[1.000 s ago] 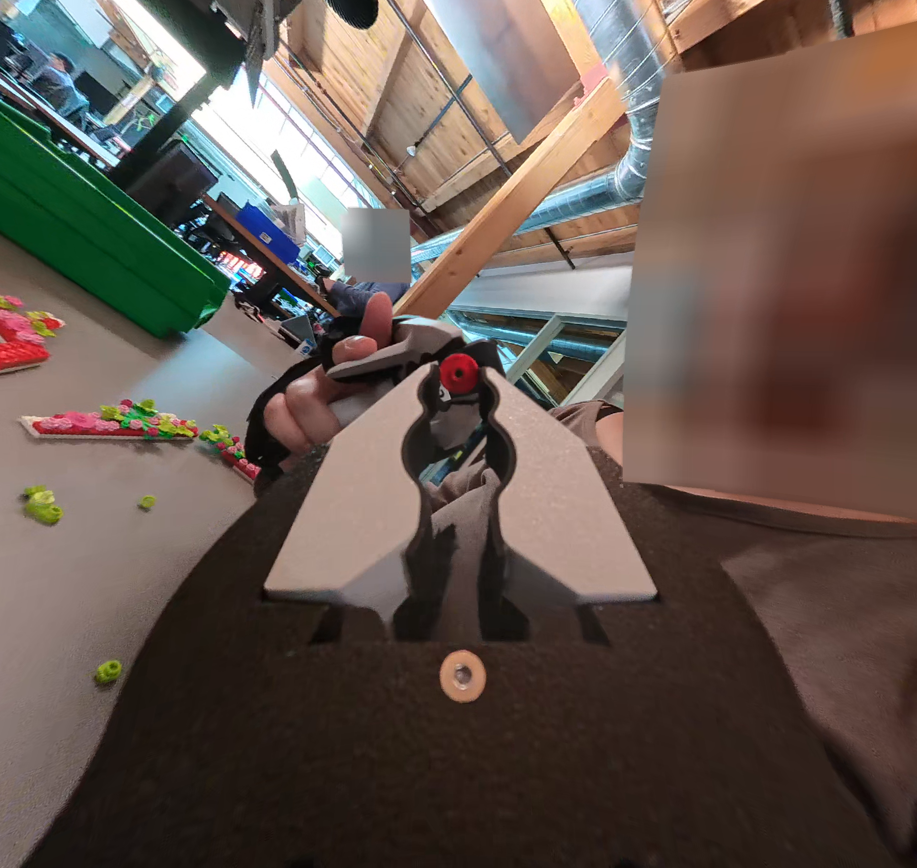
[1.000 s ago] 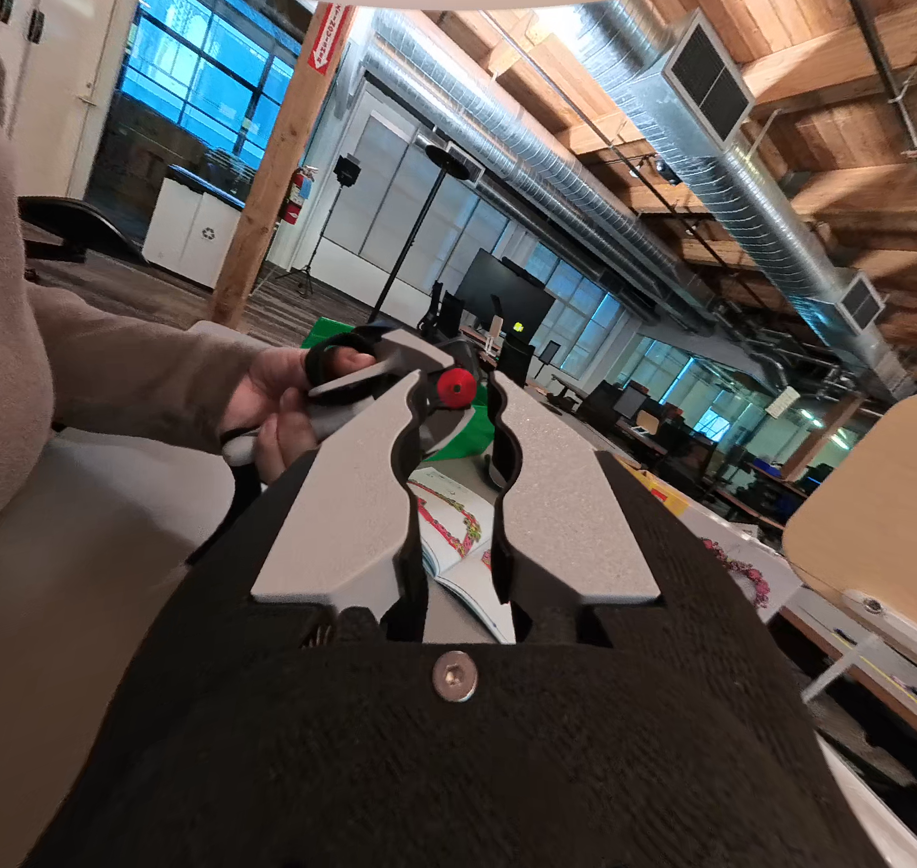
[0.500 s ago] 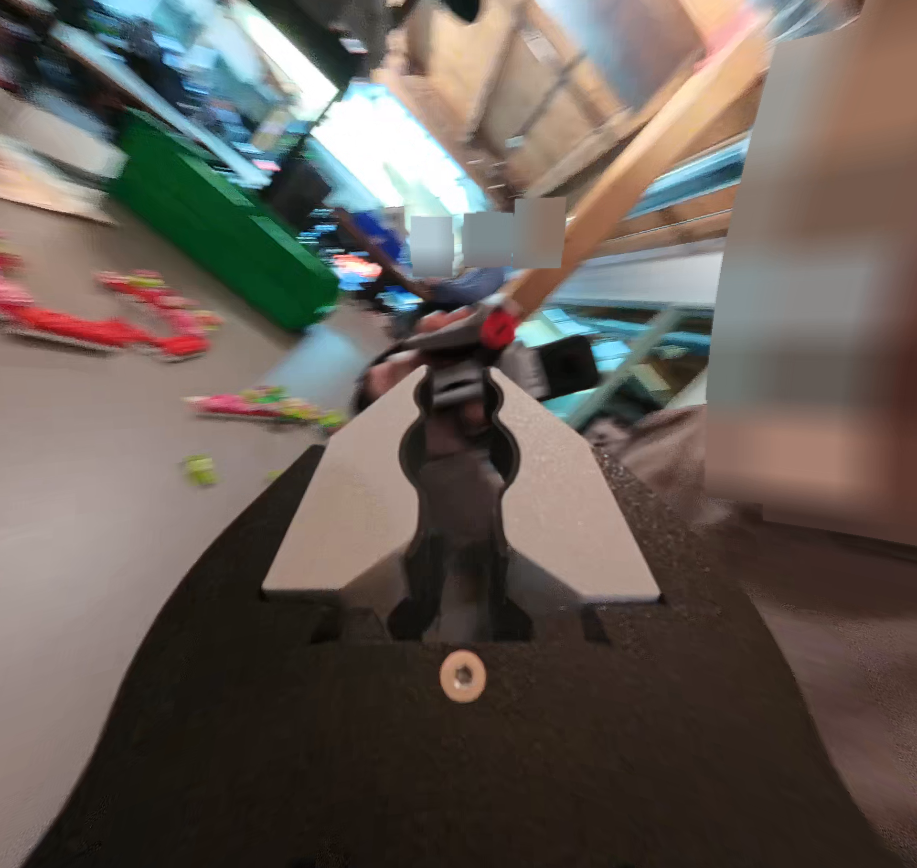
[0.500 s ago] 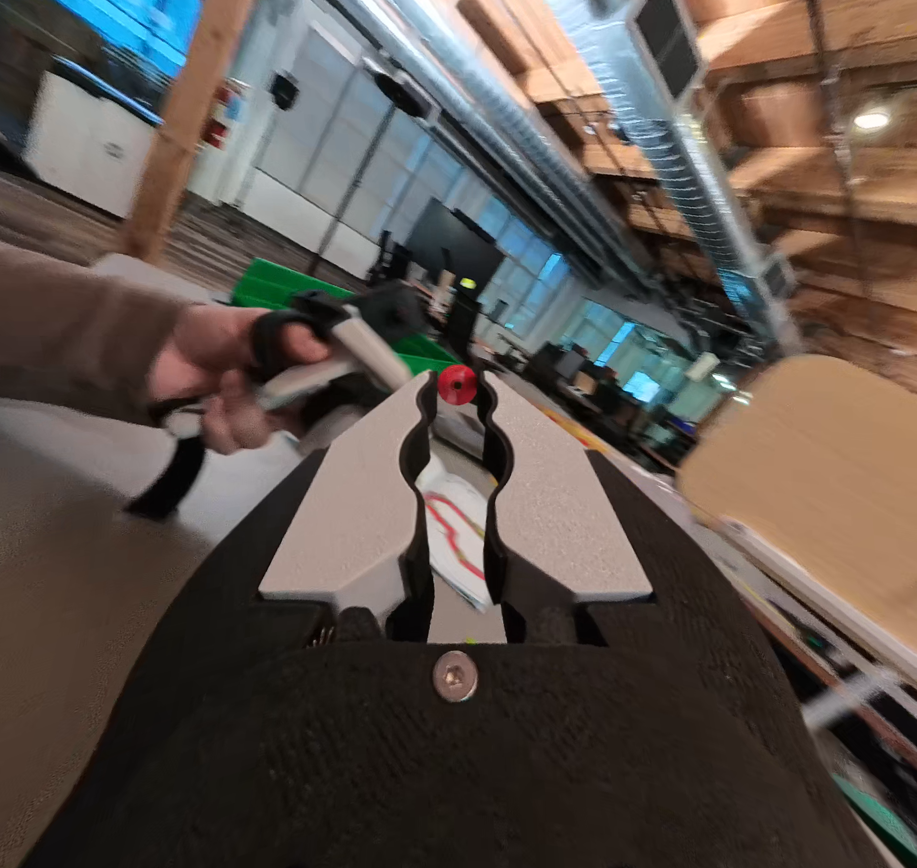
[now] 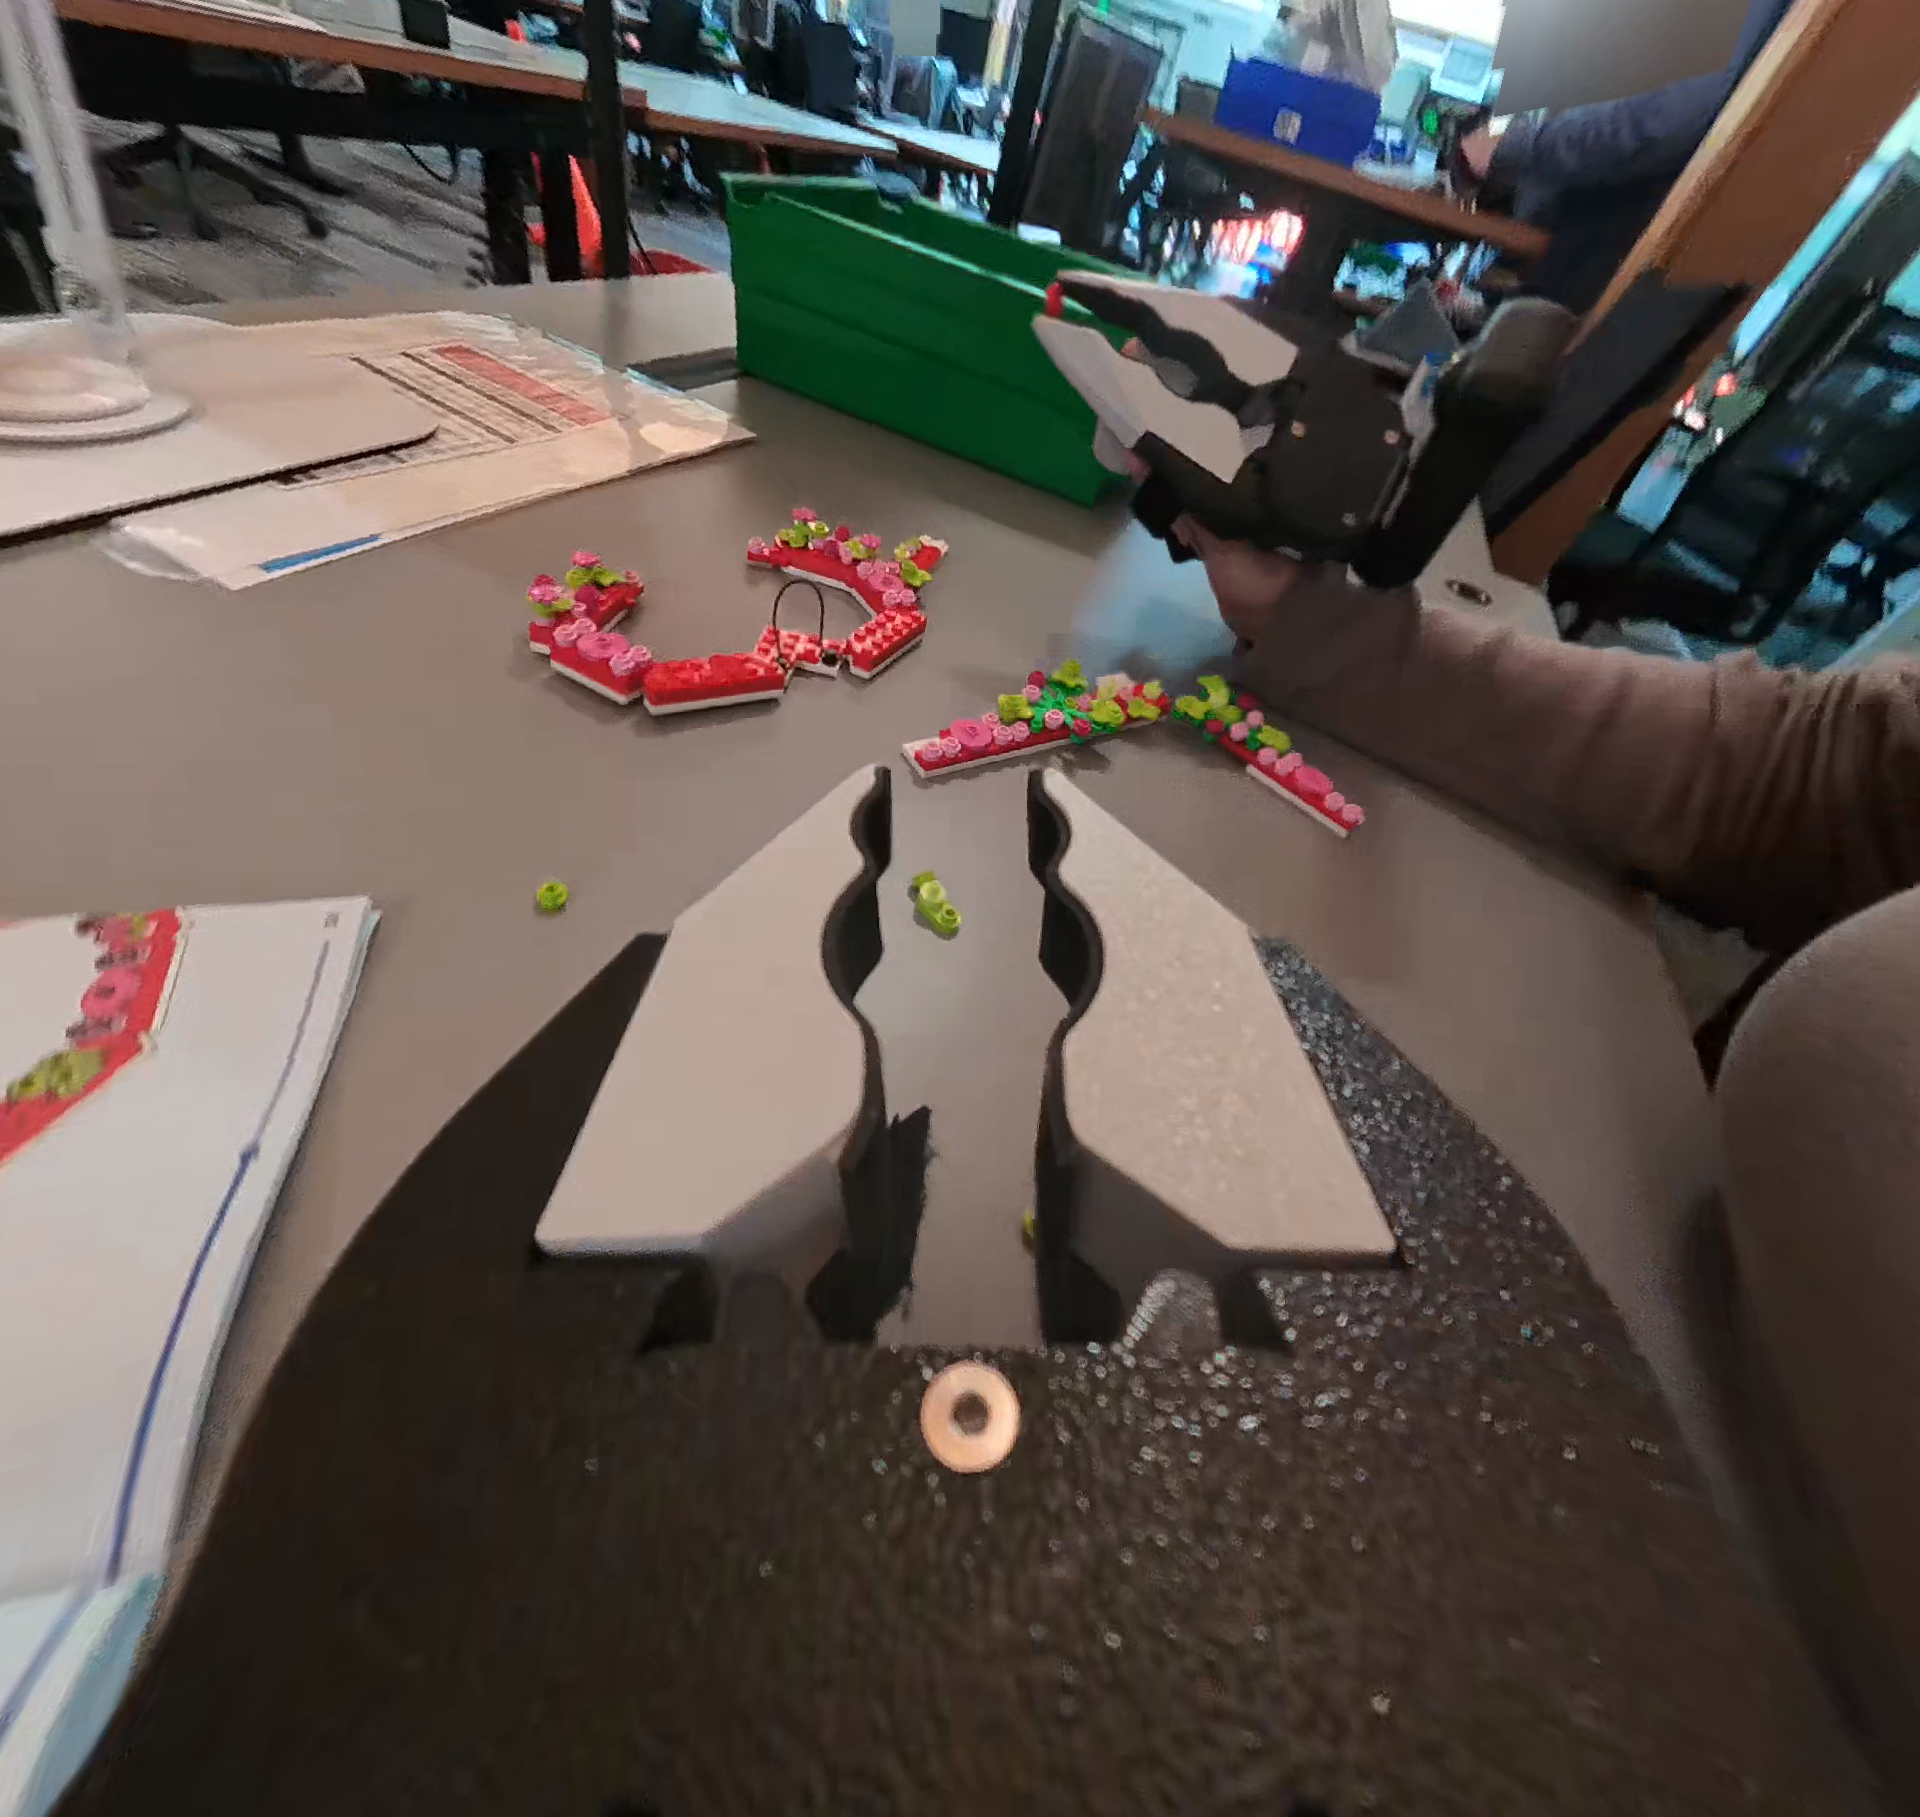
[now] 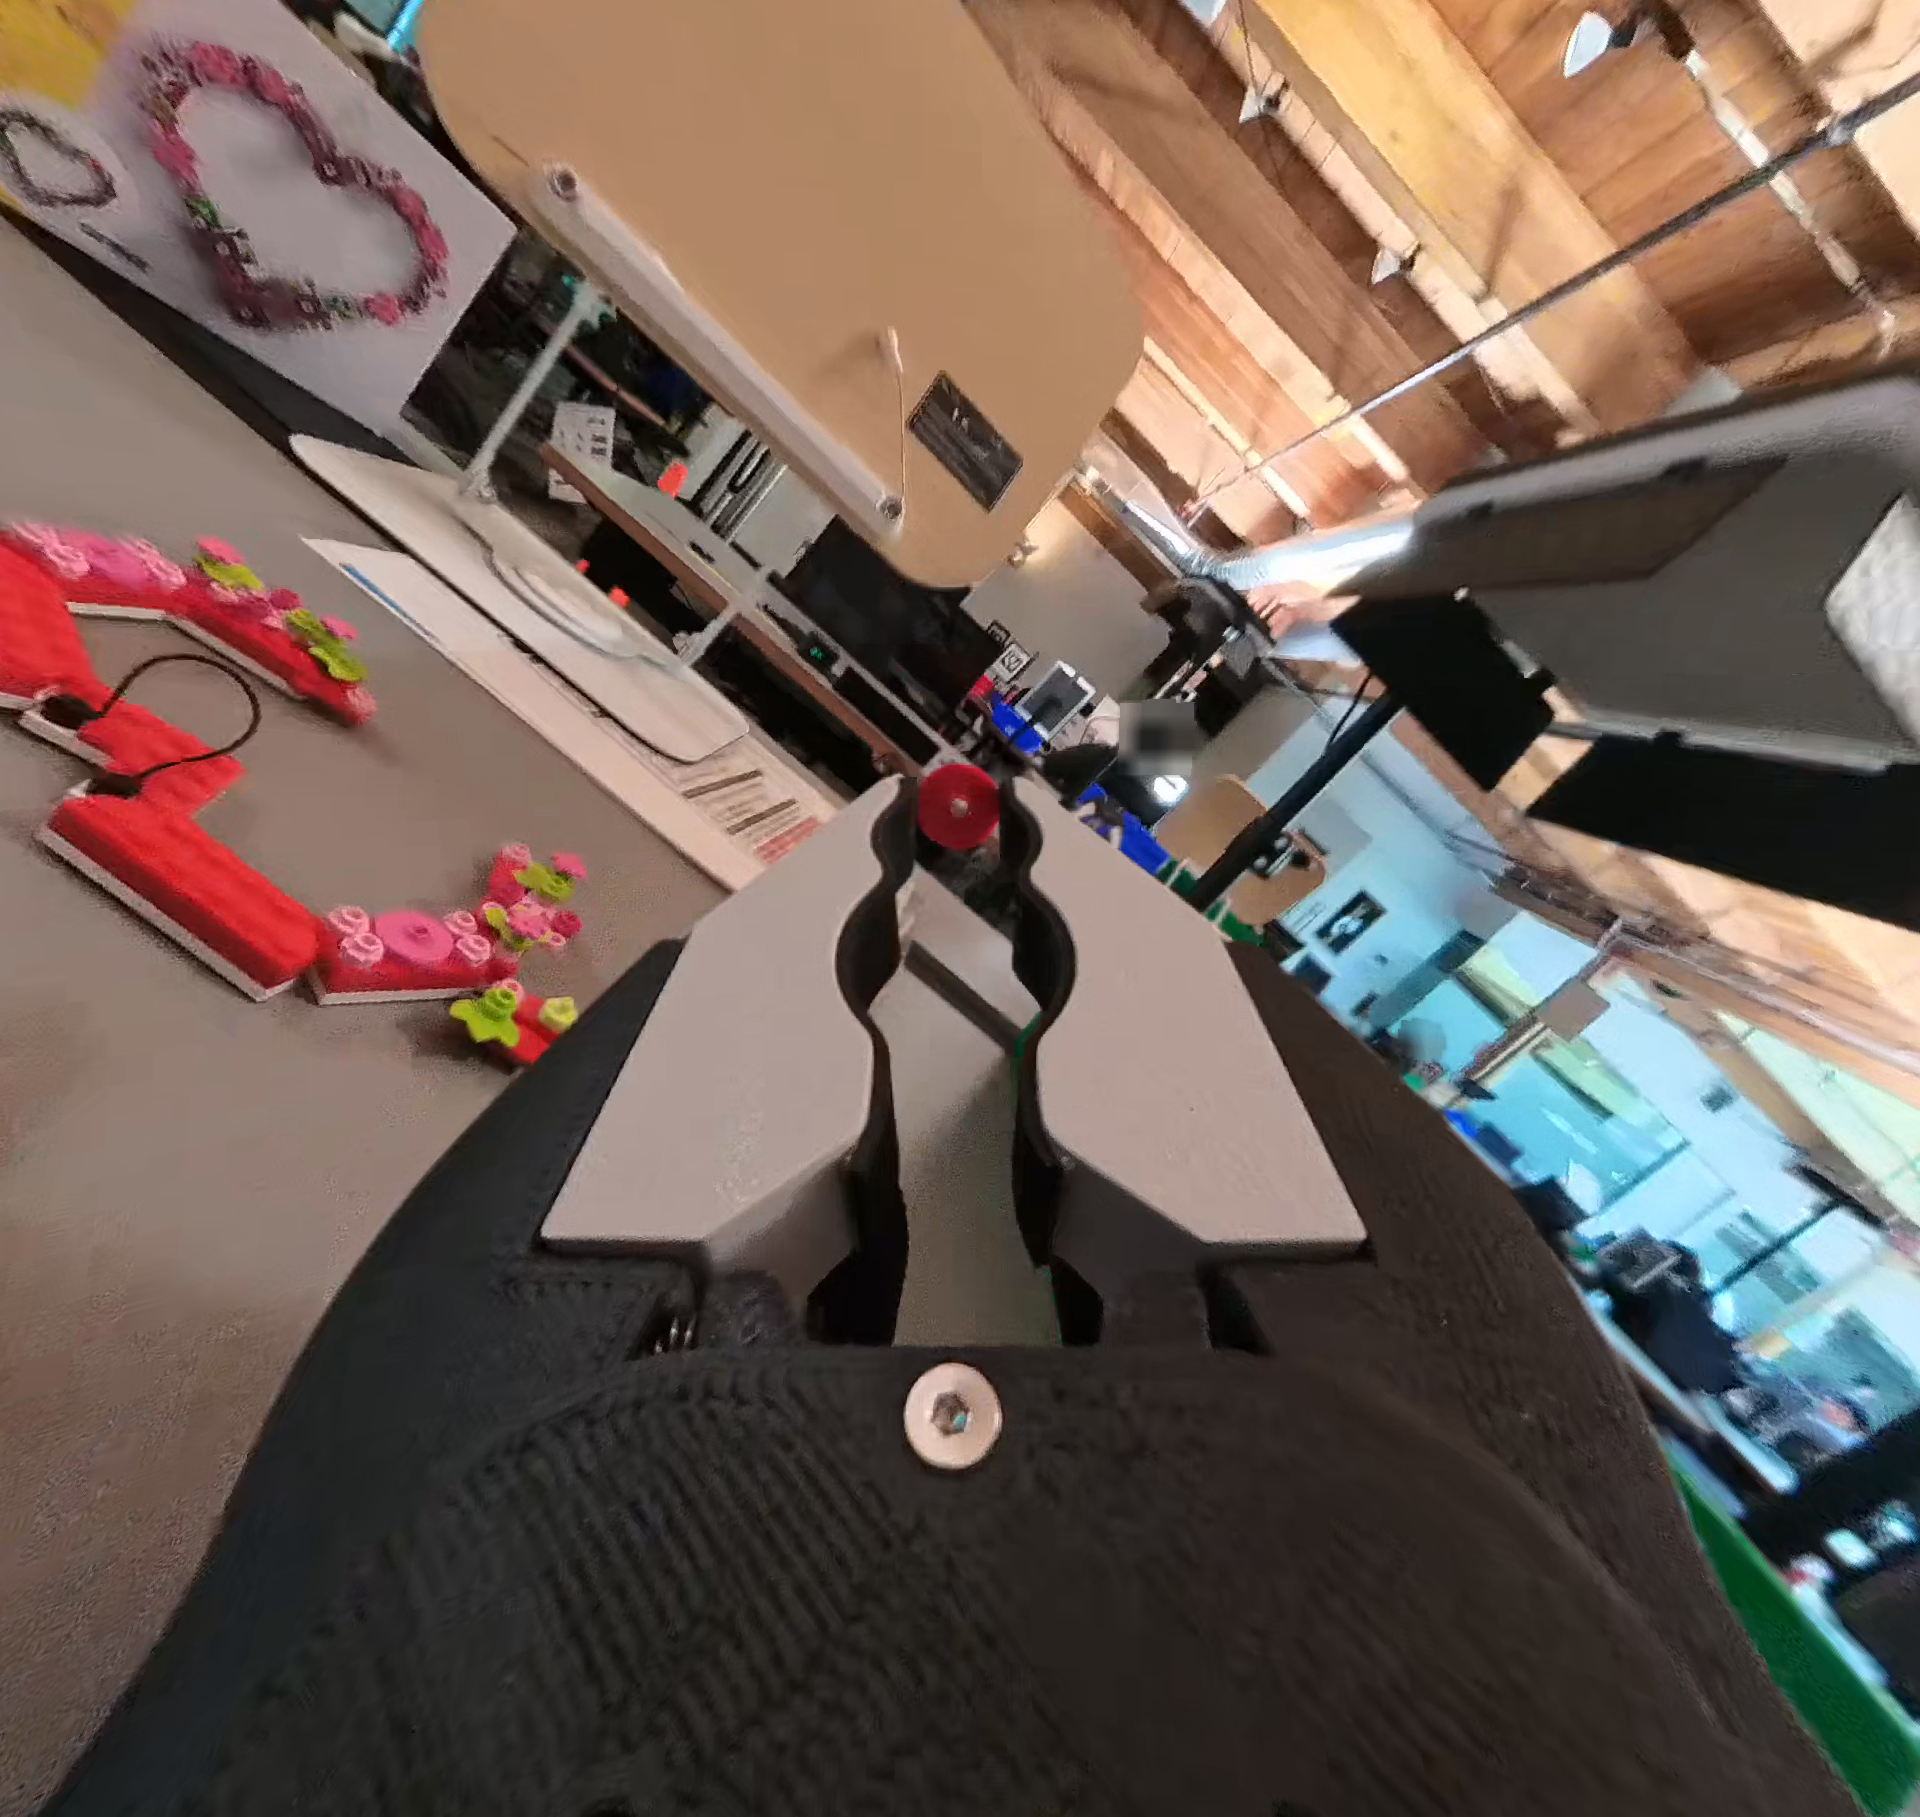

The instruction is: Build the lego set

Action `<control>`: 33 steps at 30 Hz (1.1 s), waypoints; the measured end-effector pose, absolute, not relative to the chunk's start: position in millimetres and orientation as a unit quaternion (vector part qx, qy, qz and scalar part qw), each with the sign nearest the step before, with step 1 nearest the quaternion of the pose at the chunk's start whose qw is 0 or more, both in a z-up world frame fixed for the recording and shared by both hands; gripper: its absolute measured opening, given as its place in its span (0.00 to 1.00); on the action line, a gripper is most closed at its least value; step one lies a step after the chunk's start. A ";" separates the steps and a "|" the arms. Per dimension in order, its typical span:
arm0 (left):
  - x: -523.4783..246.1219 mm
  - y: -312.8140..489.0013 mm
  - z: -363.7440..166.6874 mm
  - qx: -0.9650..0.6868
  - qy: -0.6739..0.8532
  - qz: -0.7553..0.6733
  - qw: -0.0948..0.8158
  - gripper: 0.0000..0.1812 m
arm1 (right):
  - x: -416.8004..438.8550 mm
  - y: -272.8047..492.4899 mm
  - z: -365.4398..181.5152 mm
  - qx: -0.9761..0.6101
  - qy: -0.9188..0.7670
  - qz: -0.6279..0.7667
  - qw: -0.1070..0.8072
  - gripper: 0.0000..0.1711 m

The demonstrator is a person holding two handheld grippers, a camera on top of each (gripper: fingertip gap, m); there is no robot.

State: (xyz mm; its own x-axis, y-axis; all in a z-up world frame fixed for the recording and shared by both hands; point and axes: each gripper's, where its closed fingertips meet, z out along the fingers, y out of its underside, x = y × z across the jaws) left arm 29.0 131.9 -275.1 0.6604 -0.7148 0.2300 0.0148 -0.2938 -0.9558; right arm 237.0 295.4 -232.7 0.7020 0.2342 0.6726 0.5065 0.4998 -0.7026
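Note:
My left gripper [image 5: 961,791] is open and empty, low over the grey table [image 5: 312,728]. A lime green piece [image 5: 935,903] lies on the table between its fingers. A partly built red heart frame with pink and green flowers [image 5: 717,671] lies beyond; it also shows in the right wrist view [image 6: 177,874]. Two flowered strips [image 5: 1039,718] [image 5: 1283,765] lie to its right. My right gripper [image 6: 956,811] is shut on a small red round piece [image 6: 956,806]. In the left wrist view the right gripper [image 5: 1060,313] is held above the table at the right.
An open instruction booklet [image 5: 156,1144] lies at the left. A green bin [image 5: 894,313] stands at the back, with cardboard and a plastic bag [image 5: 416,417] to its left. A lime stud [image 5: 551,897] lies loose. The set's box [image 6: 260,188] and a white lamp base [image 6: 582,604] stand behind the heart frame. Across from one pair of fingers to the other is roughly 25 cm. From my left tips it is roughly 11 cm to the lime stud [image 5: 551,897]; from my right, 30 cm.
Both grippers have swung from facing each other and the ceiling down toward the table. The left jaws stand a little wider apart. The right gripper has kept the red piece.

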 end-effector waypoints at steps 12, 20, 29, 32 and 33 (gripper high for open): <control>69.3 224.1 -303.0 -0.751 0.419 -0.219 0.461 0.30 | 221.0 304.3 -251.2 -0.501 -0.413 -0.083 0.756 0.08; 85.6 243.7 -335.5 -0.667 0.600 -0.229 0.378 0.31 | 220.8 307.3 -255.4 -0.509 -0.418 -0.088 0.748 0.08; 90.4 262.9 -330.9 -0.653 0.595 -0.246 0.399 0.26 | 217.4 308.6 -261.2 -0.511 -0.433 -0.096 0.736 0.08; 94.6 263.7 -328.8 -0.652 0.587 -0.253 0.407 0.21 | 217.0 308.7 -261.6 -0.512 -0.433 -0.094 0.736 0.08; 97.7 262.0 -327.8 -0.650 0.585 -0.262 0.408 0.19 | 216.9 308.9 -261.9 -0.512 -0.434 -0.095 0.735 0.08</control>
State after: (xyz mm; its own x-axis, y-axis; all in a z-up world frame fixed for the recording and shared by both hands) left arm 97.7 262.0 -327.8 0.1776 -0.9745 -0.1370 -0.5459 0.0182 -0.8376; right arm 216.9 308.9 -261.9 0.6049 0.3059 0.7352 0.5838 0.4575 -0.6707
